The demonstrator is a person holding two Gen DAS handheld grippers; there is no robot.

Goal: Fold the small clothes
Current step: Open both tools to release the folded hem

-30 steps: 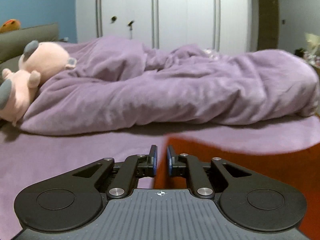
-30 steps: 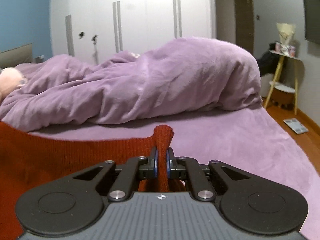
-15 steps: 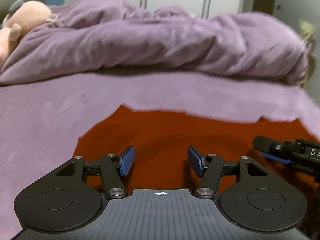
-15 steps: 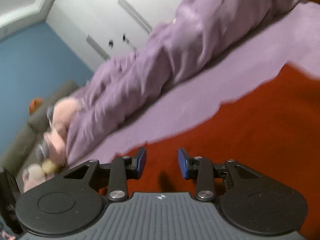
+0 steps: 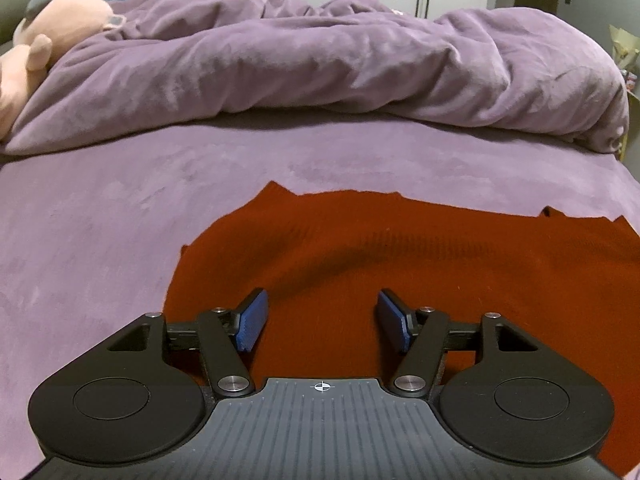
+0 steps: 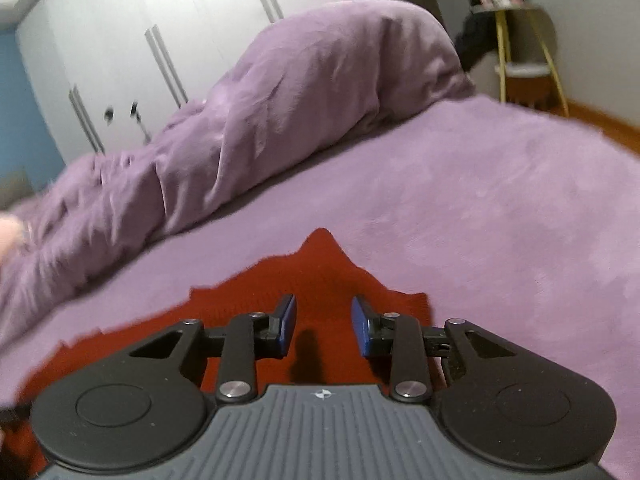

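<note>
1. Currently the sweater (image 5: 400,264), red knit, lies flat on the bed (image 5: 120,220), on the purple sheet, on the near side of the duvet (image 5: 320,60).
2. Left gripper (image 5: 322,320): jaws apart and opening, blue pads (image 5: 252,320) clear of the fabric on both sides. Sweater sits under the gap between them, nothing pinched.
3. Right gripper (image 6: 323,326): jaws apart at a narrower gap and closing. Sweater (image 6: 320,280) lies under and between them; pads (image 6: 288,324) not pressing on it as far as the right wrist view shows.
4. Sweater edge in the left wrist view is jagged and runs across the bed well short of the duvet. In the right wrist view one corner pokes up to a point just ahead of the right gripper.
5. Duvet is bunched in a long ridge across the far half of the bed.
6. Plush toy (image 5: 44,40), pink with grey ears, rests against the left end of the duvet.
7. Wardrobe (image 6: 160,40), white doors, stands behind the duvet. Side table (image 6: 524,68) with yellow legs is past the duvet's right end.
8. Right wrist view is motion-blurred and tilted; fine detail there is unreliable.
</note>
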